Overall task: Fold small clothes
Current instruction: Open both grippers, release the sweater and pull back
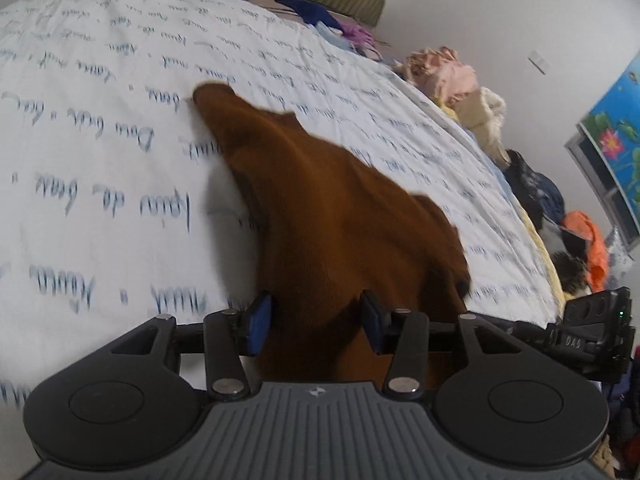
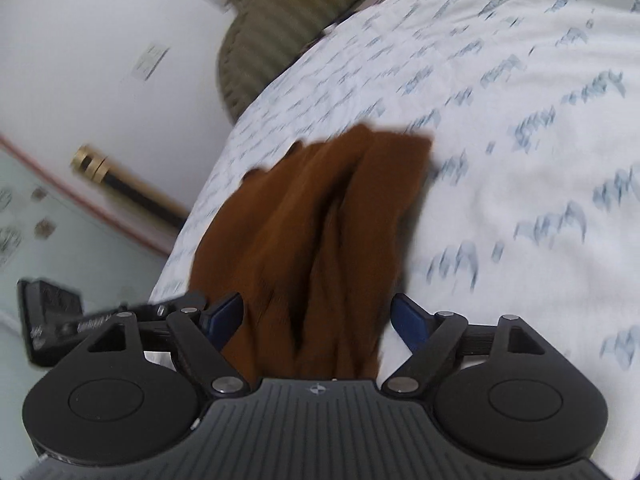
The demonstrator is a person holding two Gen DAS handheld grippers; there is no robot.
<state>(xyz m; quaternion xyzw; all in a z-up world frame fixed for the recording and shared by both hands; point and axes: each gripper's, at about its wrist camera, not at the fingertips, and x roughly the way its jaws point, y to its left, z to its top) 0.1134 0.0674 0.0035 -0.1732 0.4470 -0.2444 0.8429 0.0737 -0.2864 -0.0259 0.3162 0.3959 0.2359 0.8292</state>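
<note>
A small brown garment lies stretched across the white bedsheet with blue script. In the left wrist view its near end runs between my left gripper's blue pads, which stand apart around the cloth. In the right wrist view the same brown garment hangs in folds between my right gripper's blue pads, also apart. Whether either gripper pinches the cloth is hidden under the fabric. The other gripper shows at each view's edge.
A heap of other clothes lies along the bed's far right edge, with an orange piece. A striped olive cushion sits at the bed's head. The floor and a wall lie left of the bed in the right wrist view.
</note>
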